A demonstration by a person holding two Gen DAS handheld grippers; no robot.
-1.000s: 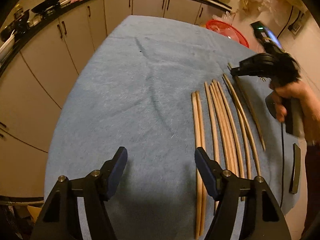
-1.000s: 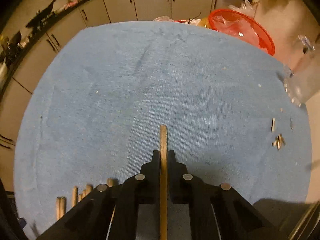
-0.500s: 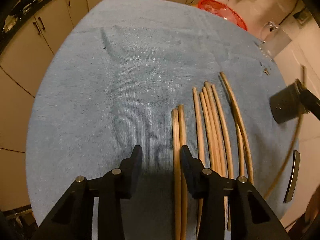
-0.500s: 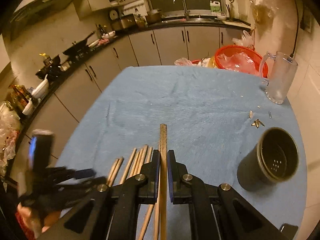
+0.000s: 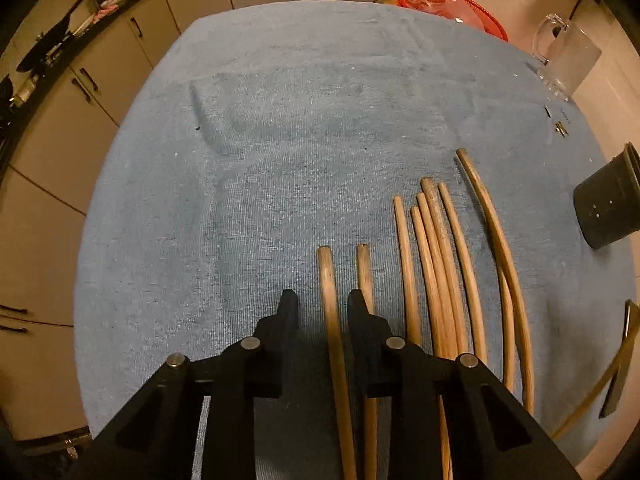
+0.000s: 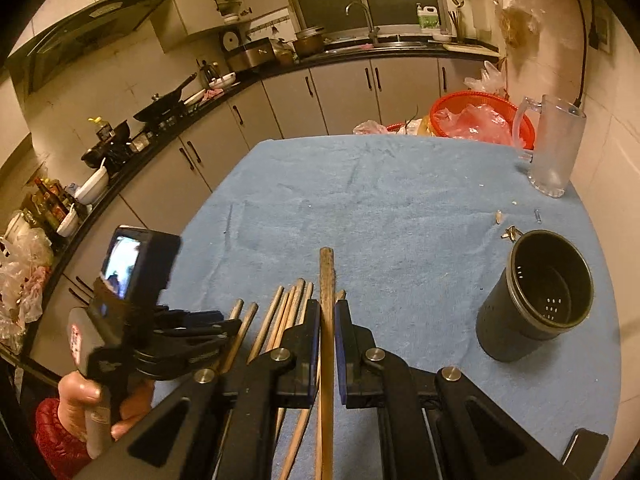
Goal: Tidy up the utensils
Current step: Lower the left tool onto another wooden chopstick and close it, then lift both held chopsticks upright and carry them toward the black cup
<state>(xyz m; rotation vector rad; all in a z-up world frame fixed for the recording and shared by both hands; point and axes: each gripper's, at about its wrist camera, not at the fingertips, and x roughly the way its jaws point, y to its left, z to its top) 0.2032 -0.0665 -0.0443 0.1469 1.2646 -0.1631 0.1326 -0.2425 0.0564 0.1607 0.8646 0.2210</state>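
Several wooden chopsticks [image 5: 440, 248] lie side by side on the blue cloth [image 5: 280, 140]. My left gripper [image 5: 323, 308] points down over the leftmost chopstick [image 5: 329, 280]. Its jaws are closing with that chopstick between them, and a gap still shows on the left side. The same left gripper [image 6: 224, 326] appears in the right wrist view, held by a hand [image 6: 84, 396]. My right gripper [image 6: 327, 312] is shut on one chopstick [image 6: 326, 276], lifted above the row. A black perforated holder cup [image 6: 540, 292] stands upright to its right, also in the left wrist view [image 5: 608, 208].
A frosted glass mug [image 6: 554, 144] stands at the far right corner, with small scraps [image 6: 510, 232] near it. A red basket [image 6: 480, 118] sits beyond the table's far edge. A flat black strip [image 5: 620, 360] lies at the right edge. Kitchen cabinets [image 6: 320, 96] run behind.
My left gripper moved right over the row and its jaws narrowed around the leftmost chopstick. My right gripper rose and tilted up with its chopstick, bringing the holder cup into view.
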